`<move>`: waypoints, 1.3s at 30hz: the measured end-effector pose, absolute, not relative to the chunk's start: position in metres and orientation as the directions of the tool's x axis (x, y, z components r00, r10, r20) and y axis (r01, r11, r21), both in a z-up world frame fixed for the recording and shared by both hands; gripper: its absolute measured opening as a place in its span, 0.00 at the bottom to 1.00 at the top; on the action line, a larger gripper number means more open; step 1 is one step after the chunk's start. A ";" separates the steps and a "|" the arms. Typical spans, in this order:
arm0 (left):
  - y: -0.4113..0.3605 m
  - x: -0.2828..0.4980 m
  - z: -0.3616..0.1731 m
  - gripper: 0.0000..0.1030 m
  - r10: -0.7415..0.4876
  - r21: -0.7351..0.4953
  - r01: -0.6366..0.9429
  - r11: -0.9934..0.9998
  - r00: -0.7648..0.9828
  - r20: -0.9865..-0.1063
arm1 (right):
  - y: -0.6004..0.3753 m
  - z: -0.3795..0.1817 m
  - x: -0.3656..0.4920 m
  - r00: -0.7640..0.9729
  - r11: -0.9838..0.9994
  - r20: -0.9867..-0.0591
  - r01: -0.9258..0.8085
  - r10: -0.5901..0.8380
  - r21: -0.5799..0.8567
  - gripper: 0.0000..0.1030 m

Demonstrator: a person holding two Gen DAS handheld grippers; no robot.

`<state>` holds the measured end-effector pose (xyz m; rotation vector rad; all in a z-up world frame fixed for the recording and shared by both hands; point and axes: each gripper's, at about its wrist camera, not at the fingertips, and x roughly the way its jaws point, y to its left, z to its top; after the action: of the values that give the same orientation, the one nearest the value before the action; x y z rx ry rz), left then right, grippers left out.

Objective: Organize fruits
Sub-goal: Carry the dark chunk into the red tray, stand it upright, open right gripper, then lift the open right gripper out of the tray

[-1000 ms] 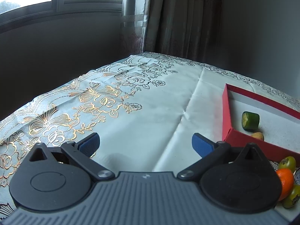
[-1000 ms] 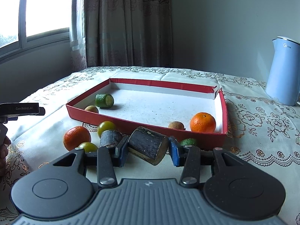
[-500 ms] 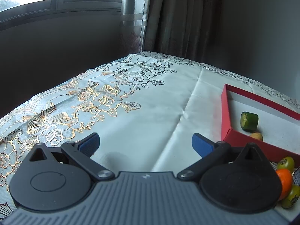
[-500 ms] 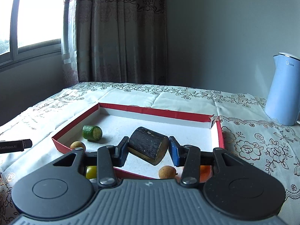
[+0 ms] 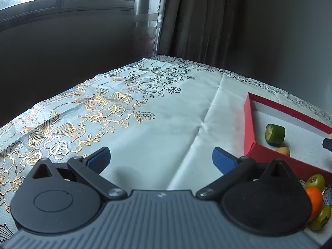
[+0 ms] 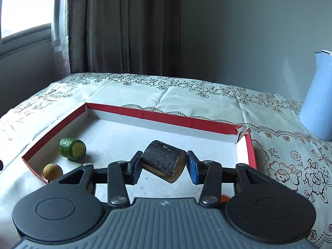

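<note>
My right gripper (image 6: 164, 165) is shut on a dark brown cane piece (image 6: 164, 160) and holds it above the white floor of the red-walled tray (image 6: 166, 117). Inside the tray lie a green cut piece (image 6: 72, 148) and a small tan fruit (image 6: 52, 170) at the left. My left gripper (image 5: 160, 158) stands open over bare tablecloth, left of the tray (image 5: 249, 122). Beside it, outside the tray, lie an orange (image 5: 315, 201) and two green-yellow fruits (image 5: 315, 181).
A pale blue kettle (image 6: 317, 97) stands on the table at the far right. Curtains and a window sill rise behind the table. The flowered tablecloth (image 5: 124, 112) stretches left of the tray to the table's edge.
My right gripper has carried the cane piece forward from the table in front of the tray to over the tray's inside. The left gripper has stayed where it was.
</note>
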<state>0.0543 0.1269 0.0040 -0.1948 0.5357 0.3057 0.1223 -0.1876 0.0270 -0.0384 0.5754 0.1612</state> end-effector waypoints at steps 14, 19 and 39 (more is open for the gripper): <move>0.127 0.054 0.004 1.00 0.231 -0.110 -0.335 0.936 0.818 -0.527 | -0.184 0.033 0.087 0.897 0.983 -0.420 -0.176 0.135 -0.060 0.43; 0.127 0.054 0.004 1.00 0.228 -0.111 -0.334 0.936 0.818 -0.528 | -0.180 0.034 0.079 0.908 0.980 -0.397 -0.181 0.133 -0.087 0.43; 0.129 0.055 0.004 1.00 0.225 -0.120 -0.336 0.934 0.816 -0.532 | -0.212 0.042 0.071 0.885 0.983 -0.427 -0.156 0.183 0.096 0.63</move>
<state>0.0546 0.1288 0.0036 -0.2127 0.5387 0.3014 0.0712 -0.2121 0.0416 0.0595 0.4500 0.1764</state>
